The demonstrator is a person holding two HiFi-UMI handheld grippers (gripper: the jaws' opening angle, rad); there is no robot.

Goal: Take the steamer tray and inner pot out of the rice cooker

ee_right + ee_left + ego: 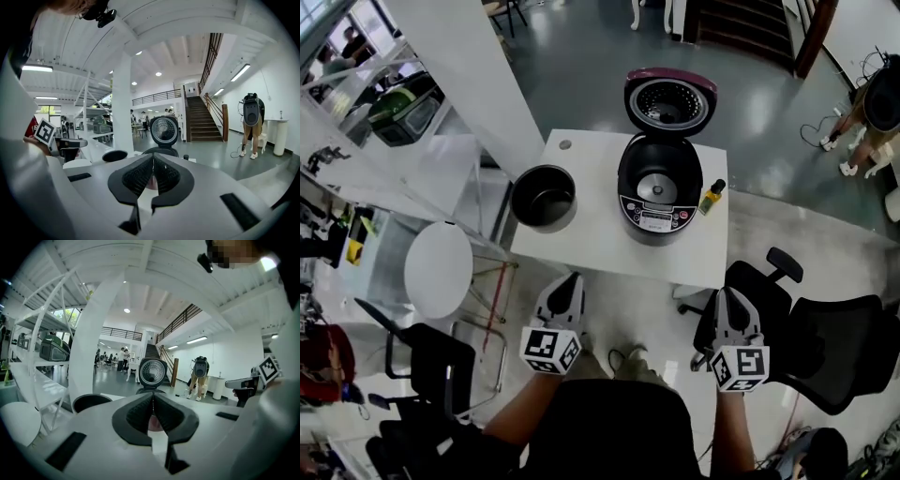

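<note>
Hidden: rice cooker (pixel 660 192) base, behind tongs in gripper views | my left tongs (pixel 567 281), right tongs (pixel 730 296): near level, short of it, both pressed together, empty.

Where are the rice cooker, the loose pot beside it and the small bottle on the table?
rice cooker (pixel 654 220), head view, on its front control panel.
pot (pixel 545 200), head view, on the dark inside bottom.
bottle (pixel 712 200), head view, on its body below the cap.

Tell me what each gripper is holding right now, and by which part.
Nothing. The left gripper and right gripper are both shut and empty.
</note>
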